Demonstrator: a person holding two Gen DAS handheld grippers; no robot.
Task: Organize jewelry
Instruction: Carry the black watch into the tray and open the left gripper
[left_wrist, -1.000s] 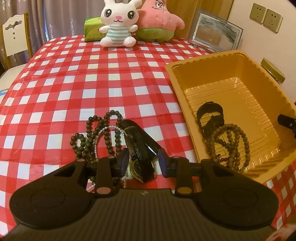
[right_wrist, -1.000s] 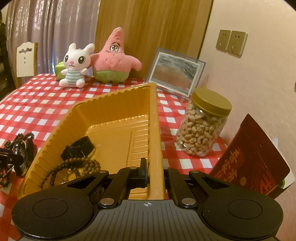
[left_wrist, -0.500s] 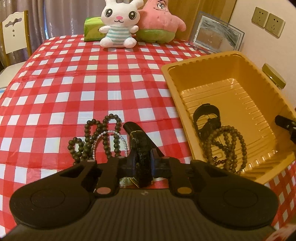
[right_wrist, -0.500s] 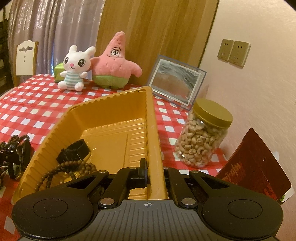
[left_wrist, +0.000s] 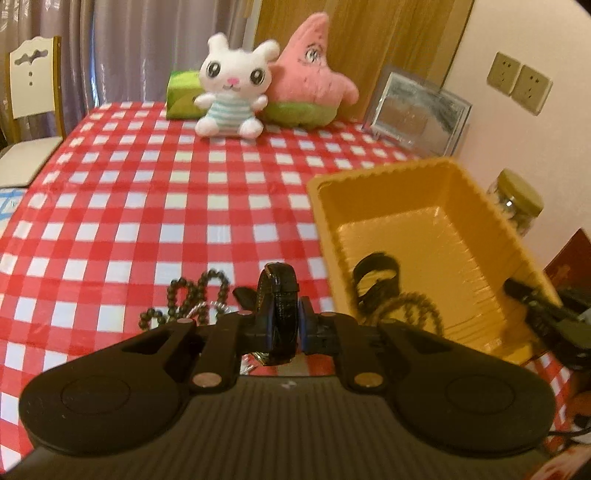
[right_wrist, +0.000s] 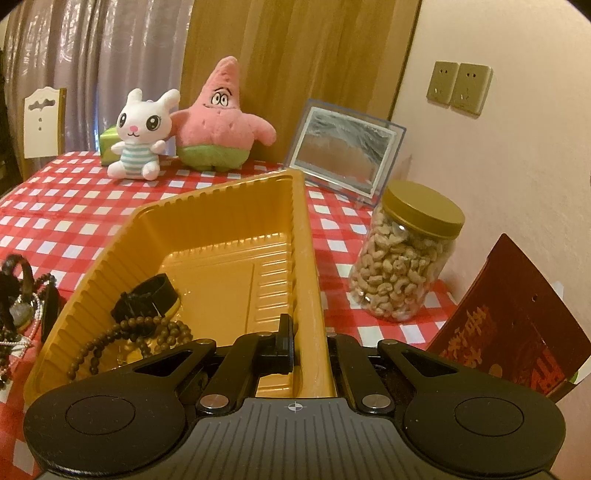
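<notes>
Clamped between the fingers of the left gripper (left_wrist: 283, 326) is a black watch (left_wrist: 277, 295), its strap standing up in a loop above the jaws; from the left view it appears to be lifted off the tablecloth (left_wrist: 147, 206), though contact underneath is hidden. The right gripper (right_wrist: 308, 345) is closed on the near wall of the yellow tray (right_wrist: 306, 258), one finger inside and the other outside, so the tray is steadied.

Part of the job is judged done: a black band (right_wrist: 147, 295) and a string of brown beads (right_wrist: 136, 334) are already laid in the tray's near left corner. Left on the cloth, just beside the tray's left wall, are dark beads (left_wrist: 184, 295) tangled with a pale pearl strand (left_wrist: 207, 306). The watch is held just left of the tray and is not yet over it, so it remains to be carried across and released, and the beads and strand remain after it.
</notes>
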